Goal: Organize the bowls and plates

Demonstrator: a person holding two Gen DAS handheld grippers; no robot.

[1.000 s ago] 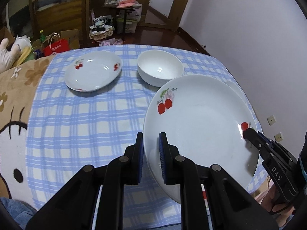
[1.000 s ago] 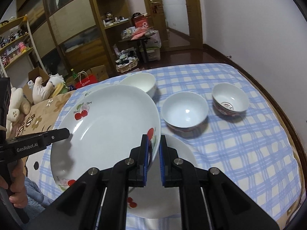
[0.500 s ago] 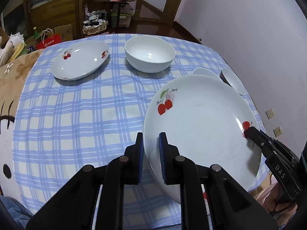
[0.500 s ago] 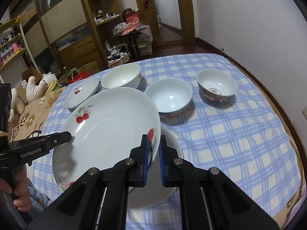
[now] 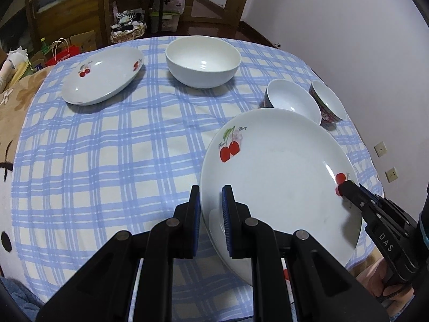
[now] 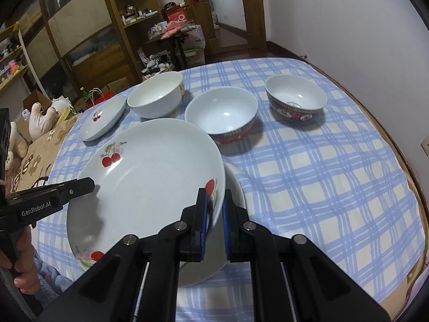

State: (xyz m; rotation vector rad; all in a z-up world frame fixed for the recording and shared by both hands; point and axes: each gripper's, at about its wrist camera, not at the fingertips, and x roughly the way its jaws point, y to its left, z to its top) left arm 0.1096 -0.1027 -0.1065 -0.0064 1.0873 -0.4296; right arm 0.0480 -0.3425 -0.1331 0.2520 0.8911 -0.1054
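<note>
- A plain pale wall [image 6: 348, 26] runs along the right side of the room, with wall sockets [image 5: 386, 161] set low on it.
- Dark reddish wooden floor [image 5: 214, 29] shows at the far end.
- A wooden door frame [image 6: 252, 13] stands at the far end, a little right of centre.
- Tall wooden shelving [image 6: 88, 26] with pale panels fills the far left, its shelves crowded with small items.
- A small cluttered side table [image 6: 177, 37] stands in front of the shelving.
- Cardboard boxes [image 6: 118, 86] and a red paper bag [image 5: 63, 56] sit on the floor at far left.
- Plush toys [image 6: 40, 118] lie at the left edge.
- A brown flowered blanket [image 5: 13, 107] lies on the near left.
</note>
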